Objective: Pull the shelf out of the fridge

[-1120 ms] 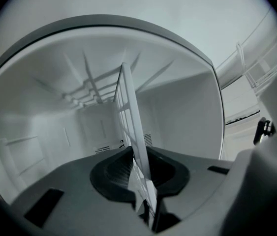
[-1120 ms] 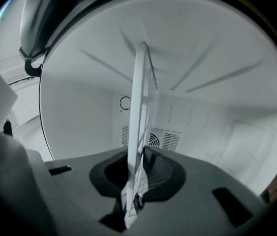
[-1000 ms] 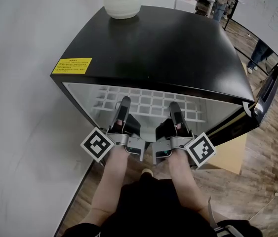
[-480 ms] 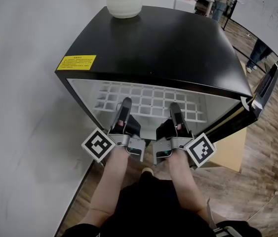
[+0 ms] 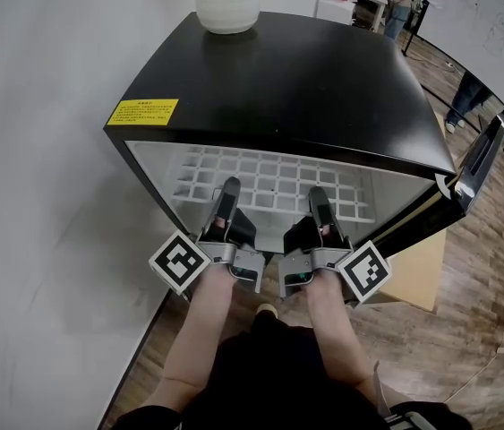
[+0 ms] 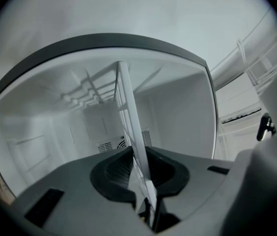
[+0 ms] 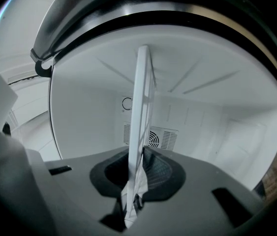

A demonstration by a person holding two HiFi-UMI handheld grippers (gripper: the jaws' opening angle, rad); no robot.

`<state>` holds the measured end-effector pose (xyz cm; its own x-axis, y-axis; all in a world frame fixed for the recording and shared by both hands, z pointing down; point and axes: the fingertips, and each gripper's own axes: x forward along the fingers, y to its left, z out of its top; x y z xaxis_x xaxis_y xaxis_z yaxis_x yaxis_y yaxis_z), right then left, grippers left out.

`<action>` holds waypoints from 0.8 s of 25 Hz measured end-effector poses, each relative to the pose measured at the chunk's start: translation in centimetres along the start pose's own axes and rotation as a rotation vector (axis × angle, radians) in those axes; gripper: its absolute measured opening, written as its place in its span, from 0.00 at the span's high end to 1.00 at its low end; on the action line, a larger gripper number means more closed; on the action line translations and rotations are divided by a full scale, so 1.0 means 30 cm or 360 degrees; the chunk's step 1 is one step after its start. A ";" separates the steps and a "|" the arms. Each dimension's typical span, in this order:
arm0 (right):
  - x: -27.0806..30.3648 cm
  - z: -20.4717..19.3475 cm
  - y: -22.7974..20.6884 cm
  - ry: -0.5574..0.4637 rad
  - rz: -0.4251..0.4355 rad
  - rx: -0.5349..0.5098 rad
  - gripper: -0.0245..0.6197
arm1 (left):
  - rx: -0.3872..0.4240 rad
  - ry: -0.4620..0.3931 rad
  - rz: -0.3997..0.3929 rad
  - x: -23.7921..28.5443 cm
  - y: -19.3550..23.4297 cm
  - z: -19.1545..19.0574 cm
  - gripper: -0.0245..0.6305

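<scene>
Wood floor (image 5: 466, 330), black fridge (image 5: 305, 79), door open. White grid shelf (image 5: 274, 182) sat level inside the fridge, front edge at the opening. Left claw (image 5: 227, 195) and right claw (image 5: 316, 200) were both clamped on that edge, side by side. Pull looked straight out of the fridge.

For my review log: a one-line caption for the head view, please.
Left hand-held gripper and right hand-held gripper clamp the white shelf inside the open black fridge.
</scene>
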<state>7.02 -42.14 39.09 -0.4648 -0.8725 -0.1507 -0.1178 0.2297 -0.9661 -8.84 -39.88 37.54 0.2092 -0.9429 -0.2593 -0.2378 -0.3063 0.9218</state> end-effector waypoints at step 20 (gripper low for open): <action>-0.009 -0.003 0.005 -0.0021 -0.0045 0.0053 0.93 | -0.0049 0.0010 0.0031 -0.006 -0.001 -0.003 0.88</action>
<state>7.04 -41.84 39.00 -0.4500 -0.8841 -0.1261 -0.1014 0.1909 -0.9764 -8.80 -39.69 37.59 0.2110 -0.9477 -0.2393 -0.2127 -0.2835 0.9351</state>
